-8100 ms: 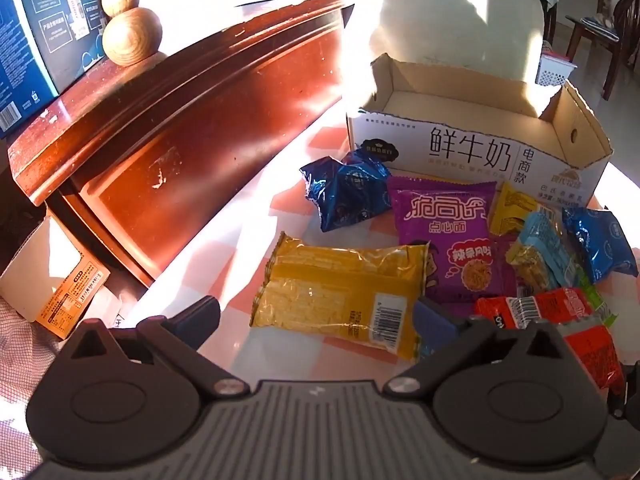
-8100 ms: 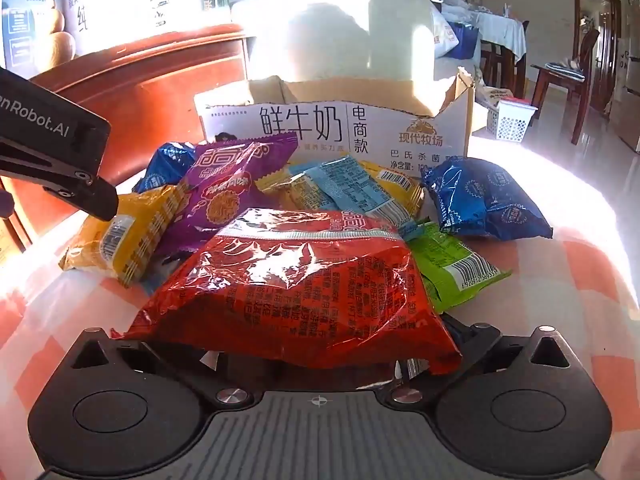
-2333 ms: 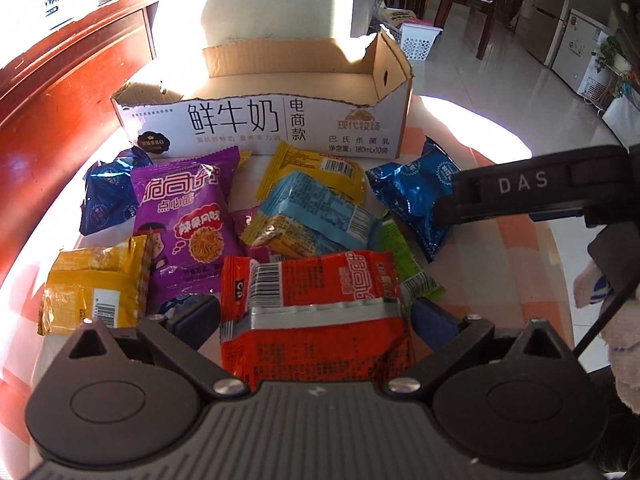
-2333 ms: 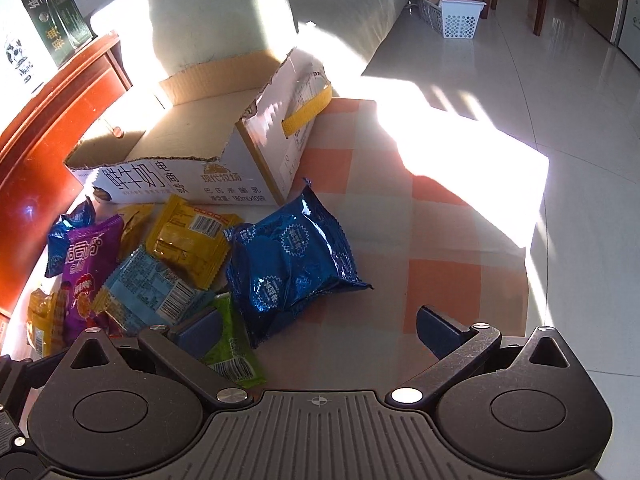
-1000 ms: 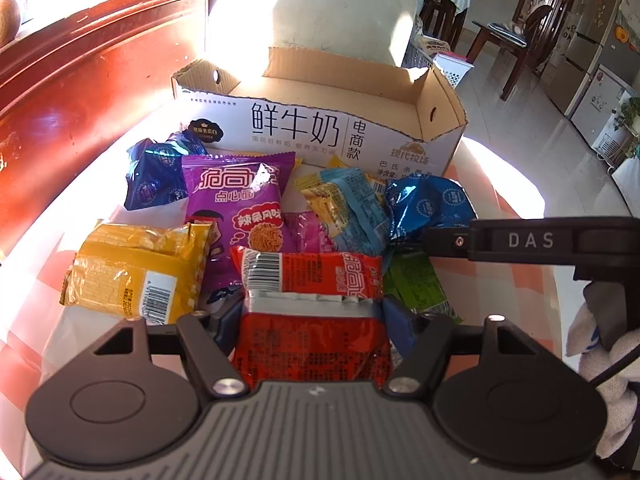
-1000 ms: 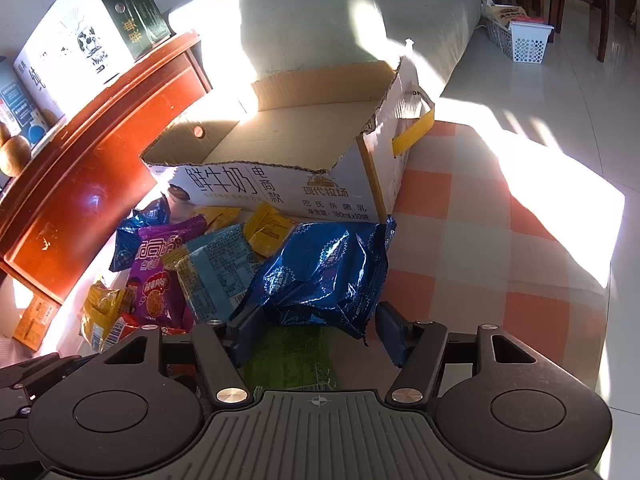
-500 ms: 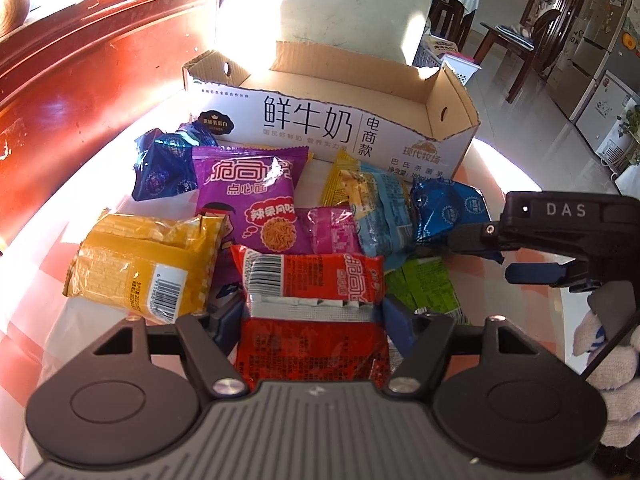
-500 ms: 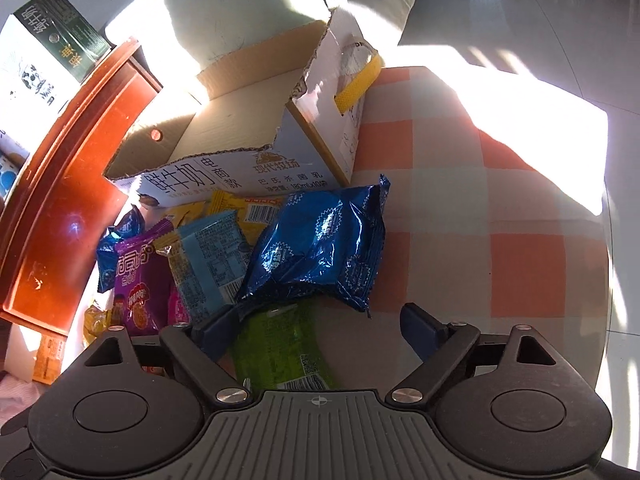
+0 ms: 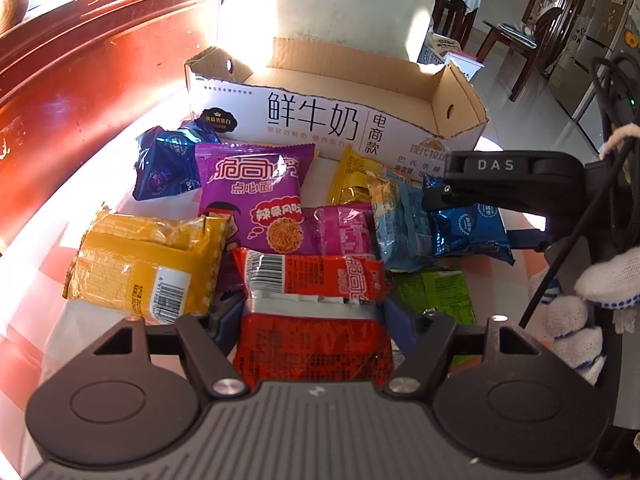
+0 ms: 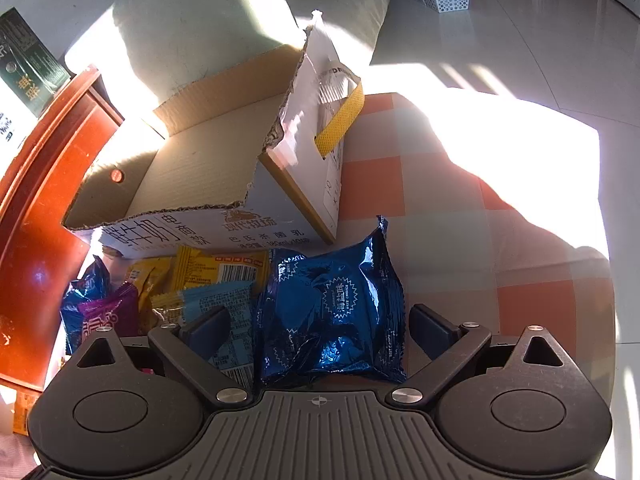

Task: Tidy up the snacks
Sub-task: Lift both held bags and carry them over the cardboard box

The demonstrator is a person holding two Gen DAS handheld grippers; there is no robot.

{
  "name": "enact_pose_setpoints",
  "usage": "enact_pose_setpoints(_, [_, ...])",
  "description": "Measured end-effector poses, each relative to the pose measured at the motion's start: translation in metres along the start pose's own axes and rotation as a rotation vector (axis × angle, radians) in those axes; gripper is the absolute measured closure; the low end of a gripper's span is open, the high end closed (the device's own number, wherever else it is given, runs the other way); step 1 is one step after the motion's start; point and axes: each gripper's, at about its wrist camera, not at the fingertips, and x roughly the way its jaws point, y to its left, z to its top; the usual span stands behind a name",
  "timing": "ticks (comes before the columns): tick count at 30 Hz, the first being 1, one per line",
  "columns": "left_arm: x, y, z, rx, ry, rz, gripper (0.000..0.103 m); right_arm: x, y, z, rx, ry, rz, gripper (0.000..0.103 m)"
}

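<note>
Left wrist view. My left claw (image 9: 314, 312) is clamped on the red snack packet (image 9: 312, 308), a pad pressing each side of it, though the jaws are easing apart. I take the open milk carton box (image 9: 400, 128) as landmark, standing at the far side of the checked counter (image 9: 28, 280). The red packet lies nearest me, well in front of the box. Between them sit the purple noodle packet (image 9: 256, 196) and a magenta packet (image 9: 340, 232). The yellow packet (image 9: 140, 268) lies left of the red one; a dark blue packet (image 9: 164, 160) rests against the box's left front corner. My right claw's body, marked DAS (image 9: 512, 180), hangs over the box's right front corner, held by a gloved hand (image 9: 592, 296).

Right wrist view. My right claw (image 10: 318, 332) is spreading apart; the blue foil packet (image 10: 332, 312) lies between the fingers with a gap on each side, so nothing is gripped. This packet sits just in front of the box's (image 10: 192, 176) right end. A light blue packet (image 10: 224, 304) lies to its left, and a yellow-orange packet (image 10: 224, 266) touches the box front.
</note>
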Motion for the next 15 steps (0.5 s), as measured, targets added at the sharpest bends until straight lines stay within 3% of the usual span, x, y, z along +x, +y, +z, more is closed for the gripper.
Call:
enact_pose_setpoints(3, [0.0, -0.002, 0.0, 0.009, -0.003, -0.001, 0.033, 0.002, 0.003, -0.007, -0.014, -0.003, -0.001, 0.014])
enact_pose_setpoints(5, [-0.001, -0.002, 0.0, 0.01, -0.009, -0.002, 0.033, -0.002, 0.005, -0.008, -0.024, -0.013, 0.018, 0.031])
enact_pose_setpoints(7, [-0.003, -0.001, -0.001, 0.004, -0.016, 0.001, 0.033, -0.008, 0.006, -0.01, -0.045, -0.029, 0.026, 0.036])
enact_pose_setpoints(15, [-0.017, 0.0, 0.004, 0.006, -0.067, 0.013, 0.033, -0.047, 0.01, -0.017, -0.127, -0.084, 0.1, 0.039])
